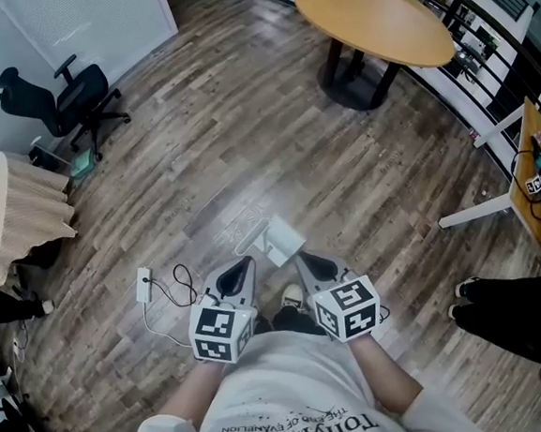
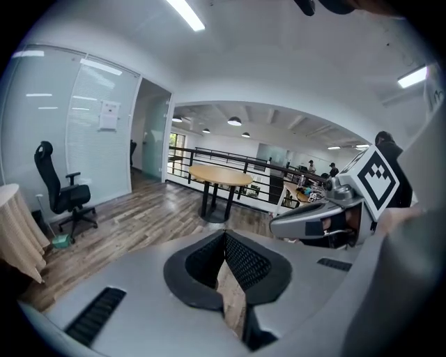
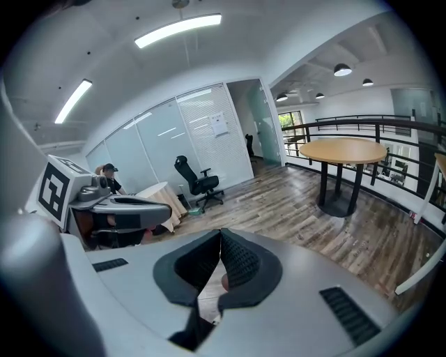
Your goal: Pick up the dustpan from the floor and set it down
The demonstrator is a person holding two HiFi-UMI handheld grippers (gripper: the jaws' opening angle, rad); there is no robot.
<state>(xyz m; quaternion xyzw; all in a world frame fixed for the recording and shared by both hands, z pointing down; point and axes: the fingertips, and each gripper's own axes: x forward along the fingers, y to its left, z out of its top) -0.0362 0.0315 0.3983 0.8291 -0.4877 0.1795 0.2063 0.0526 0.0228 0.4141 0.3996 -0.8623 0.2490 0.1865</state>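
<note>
- While the wooden floor (image 1: pixel 246 147) is filling the room, a round table (image 1: pixel 376 18) is standing on it far ahead
- A black office chair (image 1: pixel 63 99) is sitting at the left, well apart from that table
- The left gripper (image 1: pixel 247 260) is pointing forward and down with jaws clenched on nothing, and the right gripper (image 1: pixel 301 257) beside it is likewise pressed together, empty
- The pale dustpan (image 1: pixel 275 241) is lying on the floor just ahead of both tips, between them, held by neither
- A white adapter (image 1: pixel 145 285) with its cable is resting left of the left gripper
</note>
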